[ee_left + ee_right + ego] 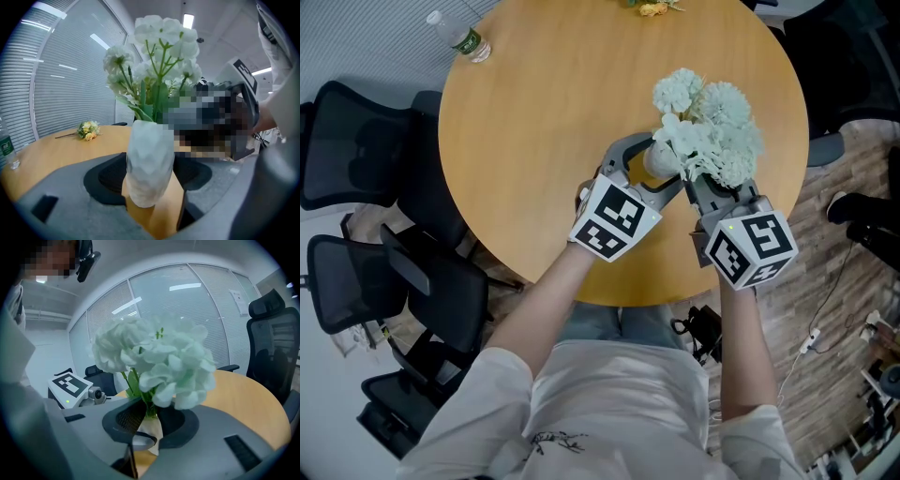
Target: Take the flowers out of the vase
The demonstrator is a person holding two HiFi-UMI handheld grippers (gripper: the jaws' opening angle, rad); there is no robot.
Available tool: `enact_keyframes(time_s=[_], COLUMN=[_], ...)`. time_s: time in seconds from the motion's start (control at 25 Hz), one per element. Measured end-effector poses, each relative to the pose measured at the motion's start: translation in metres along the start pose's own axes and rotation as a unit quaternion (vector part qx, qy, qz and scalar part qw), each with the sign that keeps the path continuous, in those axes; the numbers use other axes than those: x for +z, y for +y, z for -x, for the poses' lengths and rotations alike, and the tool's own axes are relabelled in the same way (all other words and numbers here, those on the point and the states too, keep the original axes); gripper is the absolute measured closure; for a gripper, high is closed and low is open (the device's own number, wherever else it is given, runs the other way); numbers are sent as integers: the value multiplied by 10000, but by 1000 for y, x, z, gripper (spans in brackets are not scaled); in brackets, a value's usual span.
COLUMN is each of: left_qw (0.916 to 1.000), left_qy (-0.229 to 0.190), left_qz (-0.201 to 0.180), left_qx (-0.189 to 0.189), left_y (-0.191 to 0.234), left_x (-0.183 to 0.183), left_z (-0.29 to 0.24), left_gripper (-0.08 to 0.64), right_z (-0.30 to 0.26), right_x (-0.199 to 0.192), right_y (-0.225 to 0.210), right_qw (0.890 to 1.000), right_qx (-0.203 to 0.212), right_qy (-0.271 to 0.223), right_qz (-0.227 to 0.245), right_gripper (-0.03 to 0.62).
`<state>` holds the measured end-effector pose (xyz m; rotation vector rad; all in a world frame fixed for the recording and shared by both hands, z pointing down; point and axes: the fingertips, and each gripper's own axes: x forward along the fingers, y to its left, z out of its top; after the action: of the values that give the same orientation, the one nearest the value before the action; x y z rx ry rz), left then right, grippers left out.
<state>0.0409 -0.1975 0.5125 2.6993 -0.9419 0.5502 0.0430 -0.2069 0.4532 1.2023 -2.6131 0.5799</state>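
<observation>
Round wooden desk [544, 112]: I see the left tool [151, 176] clamped on the white vase [150, 150]. The right tool [151, 417] grips the flowers [159, 357] by their stems.

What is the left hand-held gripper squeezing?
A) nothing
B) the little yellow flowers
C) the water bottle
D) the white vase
D: the left hand-held gripper clamps the white vase from both sides, with the white flowers standing in it.

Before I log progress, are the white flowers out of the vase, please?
No, the white flowers stand with their stems in the vase.
</observation>
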Motion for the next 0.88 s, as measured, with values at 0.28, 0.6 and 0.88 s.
enact_keyframes(time_s=[0.28,0.6,0.88], left_qw=[10000,9999,9999], left_qy=[-32,-83,-78], left_qz=[10,68,89], left_qx=[11,-2,-30], left_y=[1,1,1], left_x=[-1,-2,-3], left_z=[3,2,3], left_gripper=[242,242,242], right_z=[0,1,3], right_x=[-1,-1,2], right_y=[4,0,1], right_qw=[10000,9997,9996], right_qx=[-30,-52,-62], right_qy=[-14,-32,-61], right_qz=[-40,-220,-272], right_gripper=[543,546,546])
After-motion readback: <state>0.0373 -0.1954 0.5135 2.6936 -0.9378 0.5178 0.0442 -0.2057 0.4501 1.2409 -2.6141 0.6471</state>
